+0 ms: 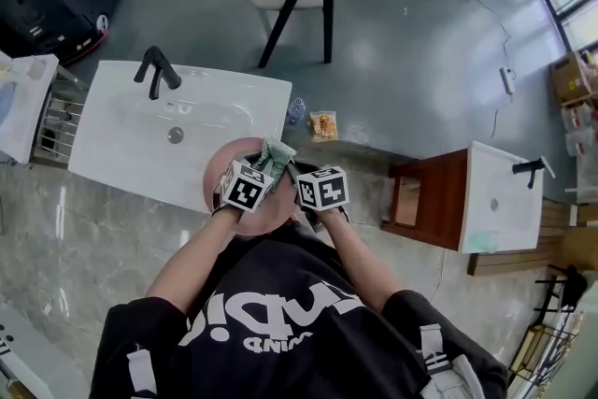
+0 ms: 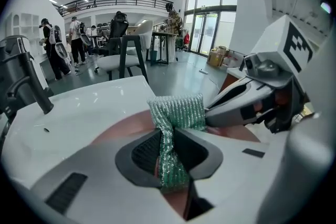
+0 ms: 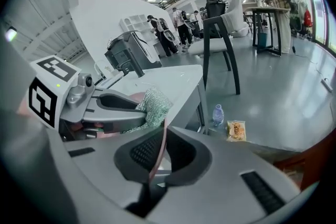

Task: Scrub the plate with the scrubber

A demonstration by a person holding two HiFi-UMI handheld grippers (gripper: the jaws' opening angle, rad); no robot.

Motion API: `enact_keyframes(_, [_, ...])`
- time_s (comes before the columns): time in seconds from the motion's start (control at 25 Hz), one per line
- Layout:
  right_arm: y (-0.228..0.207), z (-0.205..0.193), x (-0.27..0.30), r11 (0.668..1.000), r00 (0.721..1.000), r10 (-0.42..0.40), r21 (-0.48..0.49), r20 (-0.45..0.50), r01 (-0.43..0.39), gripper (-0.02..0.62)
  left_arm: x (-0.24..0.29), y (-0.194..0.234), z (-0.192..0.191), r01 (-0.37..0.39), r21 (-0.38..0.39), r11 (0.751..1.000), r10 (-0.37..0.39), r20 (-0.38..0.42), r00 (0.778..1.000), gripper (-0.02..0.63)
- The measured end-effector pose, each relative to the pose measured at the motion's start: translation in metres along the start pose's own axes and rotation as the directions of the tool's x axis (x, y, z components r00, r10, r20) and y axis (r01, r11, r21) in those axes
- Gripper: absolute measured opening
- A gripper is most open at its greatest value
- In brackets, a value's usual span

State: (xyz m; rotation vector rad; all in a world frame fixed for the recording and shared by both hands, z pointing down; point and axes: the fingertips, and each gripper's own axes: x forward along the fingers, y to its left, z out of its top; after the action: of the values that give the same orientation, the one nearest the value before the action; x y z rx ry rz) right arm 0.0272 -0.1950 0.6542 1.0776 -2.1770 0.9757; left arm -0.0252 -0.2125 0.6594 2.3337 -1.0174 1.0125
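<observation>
Left claw [image 2: 170,150] is pinched shut on the green mesh scrubber [image 2: 177,112]. The scrubber's free end fans out past the tips, so the mesh rather than the plastic would meet the dish. Right claw [image 3: 156,153] is closed narrow on the rim of the pink plate [image 3: 162,134], bracing it over the near edge of the white washbasin [image 1: 121,134], likely so that drips fall there. The scrubber sits at the plate's far side, just beside the right claw. Whether it touches I cannot tell, and scrubbing seems barely begun.

Pink plate [image 1: 232,156], sparkly green ribbed scrubber [image 2: 177,112], white sink [image 1: 121,131], black faucet [image 1: 157,70], grey floor [image 1: 420,61]
</observation>
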Motion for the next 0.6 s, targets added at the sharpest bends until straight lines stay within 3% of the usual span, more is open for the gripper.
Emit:
enact_keyframes(0.28, [-0.001,0.001,0.000,1.000,1.000,-0.022,-0.004,0.012,0.022,0.029,0.001,0.014,0.003,-0.068,-0.012,0.998,0.068,0.016,0.998,0.094])
enact_keyframes(0.6, [0.000,0.001,0.001,1.000,0.999,-0.025,0.001,0.028,0.025,0.029,-0.002,0.040,0.002,-0.183,0.025,0.983,0.182,0.011,0.983,0.094])
